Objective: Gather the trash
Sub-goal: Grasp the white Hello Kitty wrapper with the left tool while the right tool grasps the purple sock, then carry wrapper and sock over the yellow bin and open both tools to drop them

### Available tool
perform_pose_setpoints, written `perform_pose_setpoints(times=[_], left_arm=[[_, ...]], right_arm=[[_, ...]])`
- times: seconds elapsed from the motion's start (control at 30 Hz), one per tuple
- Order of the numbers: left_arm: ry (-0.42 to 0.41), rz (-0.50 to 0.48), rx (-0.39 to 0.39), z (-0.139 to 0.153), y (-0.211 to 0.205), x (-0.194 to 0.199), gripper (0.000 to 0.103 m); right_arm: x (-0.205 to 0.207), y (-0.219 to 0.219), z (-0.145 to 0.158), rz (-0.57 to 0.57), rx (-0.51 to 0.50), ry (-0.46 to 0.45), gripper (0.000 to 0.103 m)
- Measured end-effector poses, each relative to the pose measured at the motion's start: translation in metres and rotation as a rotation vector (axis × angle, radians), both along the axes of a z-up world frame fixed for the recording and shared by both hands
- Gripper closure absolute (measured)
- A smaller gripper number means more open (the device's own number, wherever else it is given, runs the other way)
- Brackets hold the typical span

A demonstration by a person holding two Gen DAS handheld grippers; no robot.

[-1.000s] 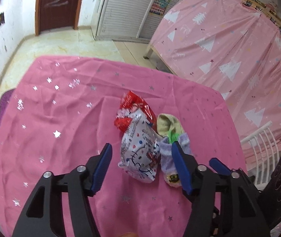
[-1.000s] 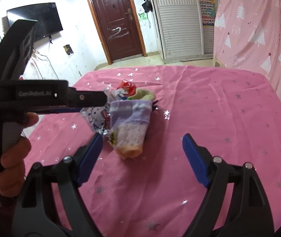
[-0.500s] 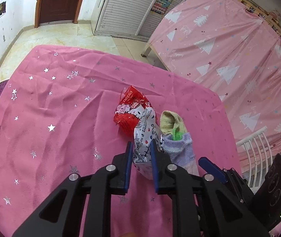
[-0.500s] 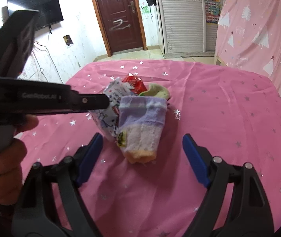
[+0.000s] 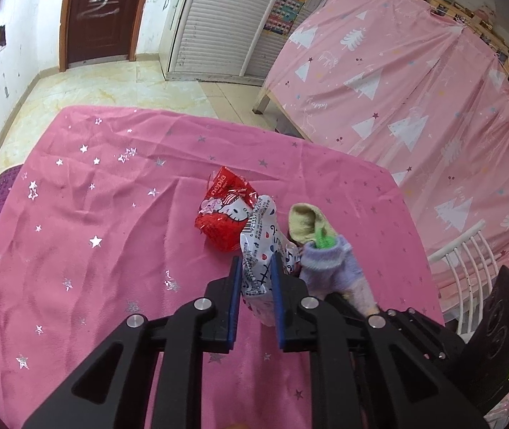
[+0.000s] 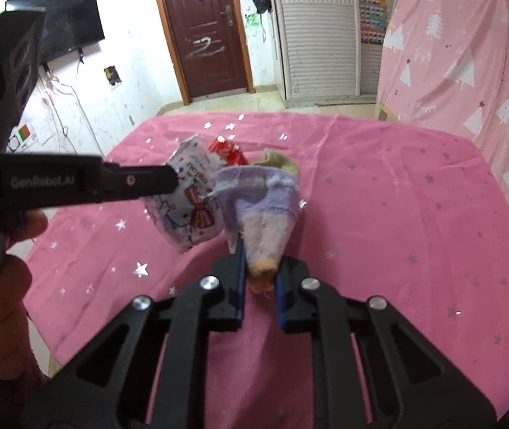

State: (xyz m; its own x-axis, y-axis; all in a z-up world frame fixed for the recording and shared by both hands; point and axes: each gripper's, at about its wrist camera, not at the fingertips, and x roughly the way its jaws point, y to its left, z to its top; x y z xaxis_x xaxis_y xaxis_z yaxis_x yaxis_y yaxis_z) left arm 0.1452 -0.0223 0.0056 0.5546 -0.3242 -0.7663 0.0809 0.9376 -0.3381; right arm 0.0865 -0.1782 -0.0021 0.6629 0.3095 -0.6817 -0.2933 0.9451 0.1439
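Note:
My left gripper (image 5: 256, 268) is shut on a white printed wrapper (image 5: 263, 246) and holds it just above the pink tablecloth (image 5: 93, 232). The wrapper also shows in the right wrist view (image 6: 186, 200). My right gripper (image 6: 259, 268) is shut on the toe of a purple sock (image 6: 261, 211), also seen in the left wrist view (image 5: 329, 264). A red Hello Kitty wrapper (image 5: 227, 212) lies on the cloth just beyond. A yellow-green sock (image 5: 304, 223) lies beside the purple one.
A white chair back (image 5: 465, 268) stands at the table's right edge. A bed under a pink tree-print sheet (image 5: 397, 89) is beyond. The left gripper body (image 6: 68, 182) crosses the left of the right wrist view.
Both grippers went from open to shut: the left closed on the white wrapper first, then the right closed on the purple sock. The wrapper is now lifted a little.

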Motion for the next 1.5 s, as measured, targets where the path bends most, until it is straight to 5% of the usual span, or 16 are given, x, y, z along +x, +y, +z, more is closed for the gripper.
perform_pose_setpoints(times=[0.73, 1.5], left_arm=[[-0.115, -0.069, 0.127, 0.040, -0.068, -0.020, 0.093], [-0.117, -0.256, 0.221, 0.046, -0.212, -0.022, 0.093]], right_arm=[[-0.013, -0.093, 0.020, -0.177, 0.122, -0.081, 0.091], [-0.041, -0.239, 0.017, -0.453, 0.234, -0.150, 0.091]])
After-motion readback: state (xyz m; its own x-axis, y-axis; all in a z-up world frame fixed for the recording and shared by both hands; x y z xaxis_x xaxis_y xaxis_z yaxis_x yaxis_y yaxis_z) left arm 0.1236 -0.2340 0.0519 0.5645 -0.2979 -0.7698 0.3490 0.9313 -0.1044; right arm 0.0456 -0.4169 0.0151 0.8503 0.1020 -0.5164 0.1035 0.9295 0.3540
